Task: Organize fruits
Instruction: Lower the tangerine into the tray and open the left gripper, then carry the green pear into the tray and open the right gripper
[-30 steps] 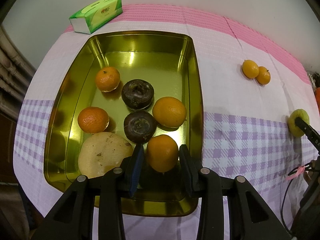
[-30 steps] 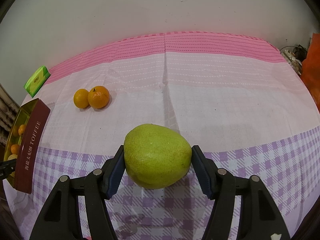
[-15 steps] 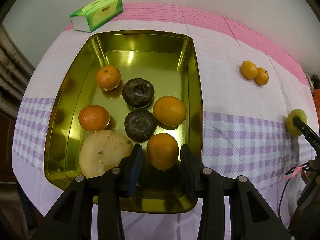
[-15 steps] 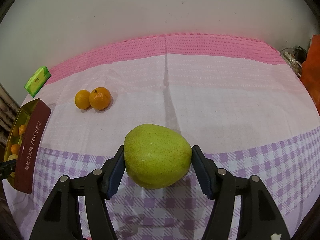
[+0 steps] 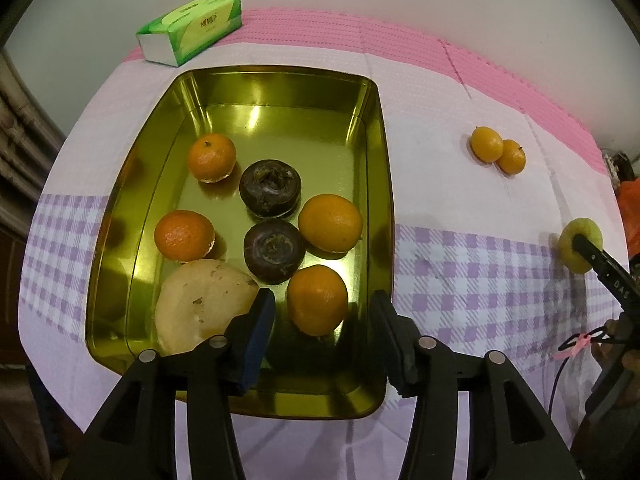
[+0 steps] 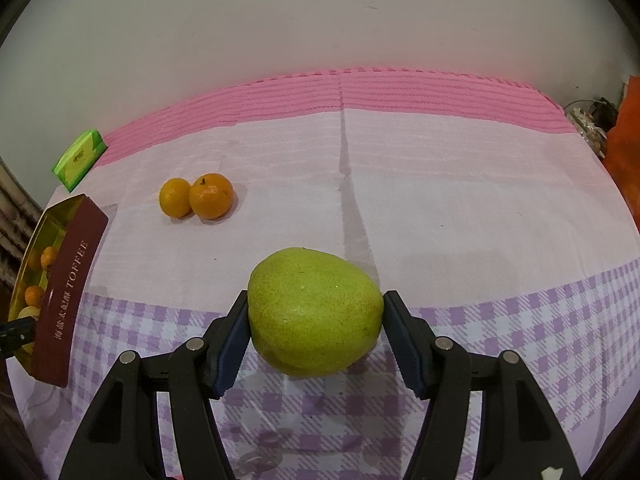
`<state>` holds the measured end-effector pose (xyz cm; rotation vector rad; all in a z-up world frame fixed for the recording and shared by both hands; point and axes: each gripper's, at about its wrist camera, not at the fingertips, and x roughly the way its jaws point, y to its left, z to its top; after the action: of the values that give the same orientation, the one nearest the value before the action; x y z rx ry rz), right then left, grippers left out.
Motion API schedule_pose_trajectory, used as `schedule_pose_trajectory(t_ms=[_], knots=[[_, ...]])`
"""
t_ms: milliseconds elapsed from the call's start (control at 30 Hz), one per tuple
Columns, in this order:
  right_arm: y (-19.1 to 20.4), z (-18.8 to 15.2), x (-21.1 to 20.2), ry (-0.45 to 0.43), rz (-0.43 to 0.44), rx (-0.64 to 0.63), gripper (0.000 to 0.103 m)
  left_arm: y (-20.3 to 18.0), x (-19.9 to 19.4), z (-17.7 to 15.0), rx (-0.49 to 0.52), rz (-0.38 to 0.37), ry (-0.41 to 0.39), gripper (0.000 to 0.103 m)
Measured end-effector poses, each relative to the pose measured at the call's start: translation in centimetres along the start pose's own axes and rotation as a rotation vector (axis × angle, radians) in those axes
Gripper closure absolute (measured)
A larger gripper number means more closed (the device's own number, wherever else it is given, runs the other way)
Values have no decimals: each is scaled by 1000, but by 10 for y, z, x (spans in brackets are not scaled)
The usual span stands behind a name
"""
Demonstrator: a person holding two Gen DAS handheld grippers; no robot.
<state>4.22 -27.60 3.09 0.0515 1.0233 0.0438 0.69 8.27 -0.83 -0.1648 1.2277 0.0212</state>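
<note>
left wrist view: left tongs [image 5: 322, 326] opening, pads clear of an orange [image 5: 317, 299] in the gold tin [image 5: 372, 128]; right tongs [image 6: 316, 330] grip a green pear [image 6: 315, 314]; two mandarins [image 6: 197, 197] beyond them remain

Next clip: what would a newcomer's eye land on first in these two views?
Probably the big green pear, clamped in the right gripper over the checked tablecloth. Next, the gold tin at the table's left, holding oranges, two dark fruits and a pale round one, with the left gripper opening around the nearest orange. Two small oranges sit touching on the cloth between tin and pear.
</note>
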Motion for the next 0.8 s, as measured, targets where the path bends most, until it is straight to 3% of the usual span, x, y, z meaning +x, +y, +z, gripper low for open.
schedule_pose_trajectory(t_ms=[267, 367, 633, 800], knots=[[19, 4, -6, -10, 20, -28, 42, 0, -14, 0, 17, 17, -31, 44], [28, 6, -8, -14, 30, -46, 42, 2, -19, 0, 12, 13, -42, 35], [59, 13, -14, -26, 72, -100, 42, 11, -35, 2, -7, 3, -84, 33], [85, 14, -15, -24, 106, -147, 42, 29, -44, 8, -51, 32, -108, 26]])
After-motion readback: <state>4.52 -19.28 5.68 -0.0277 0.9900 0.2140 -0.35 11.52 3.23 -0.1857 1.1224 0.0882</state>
